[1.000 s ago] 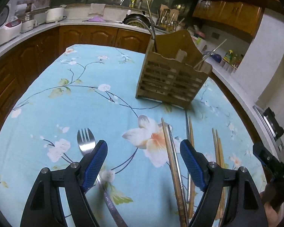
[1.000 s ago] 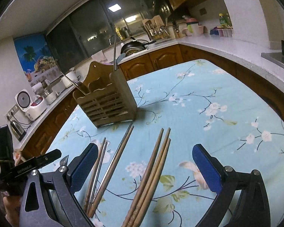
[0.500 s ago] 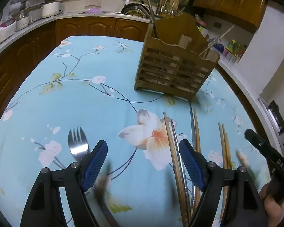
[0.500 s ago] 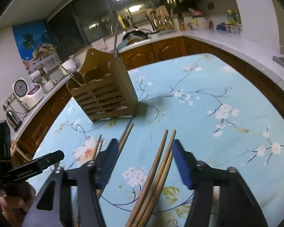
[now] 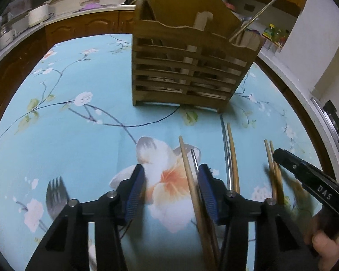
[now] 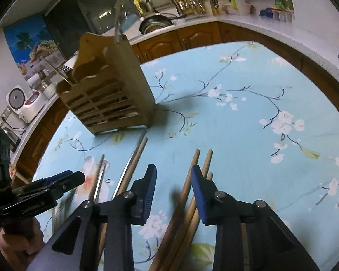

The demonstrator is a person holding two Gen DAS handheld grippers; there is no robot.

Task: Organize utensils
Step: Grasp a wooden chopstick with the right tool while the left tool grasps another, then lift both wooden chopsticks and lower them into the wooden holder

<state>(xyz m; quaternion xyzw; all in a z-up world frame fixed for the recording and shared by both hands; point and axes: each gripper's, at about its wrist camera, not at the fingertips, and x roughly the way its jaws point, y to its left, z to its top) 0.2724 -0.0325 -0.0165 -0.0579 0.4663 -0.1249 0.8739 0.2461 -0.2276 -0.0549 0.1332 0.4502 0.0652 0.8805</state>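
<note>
A slatted wooden utensil holder (image 5: 187, 67) stands upright on the blue floral tablecloth (image 5: 83, 131) and holds a few utensils; it also shows in the right wrist view (image 6: 108, 99). My left gripper (image 5: 170, 194) is half closed over a wooden chopstick (image 5: 188, 176) and a metal one (image 5: 194, 161), gripping nothing. My right gripper (image 6: 173, 194) is half closed around a wooden chopstick (image 6: 188, 180) of a bundle, apart from it. A steel fork (image 5: 56, 196) lies at the lower left.
A metal and wooden chopstick pair (image 5: 230, 153) lies right of my left gripper, with more wooden chopsticks (image 5: 273, 171) beyond. Wooden cabinets and a white counter (image 6: 260, 22) with appliances ring the table. A rice cooker (image 6: 22, 103) stands at the left.
Both grippers moved forward toward the holder and their jaws narrowed from wide open to half closed. The left one shifted right over the chopsticks; the right one now straddles one of the wooden bundle.
</note>
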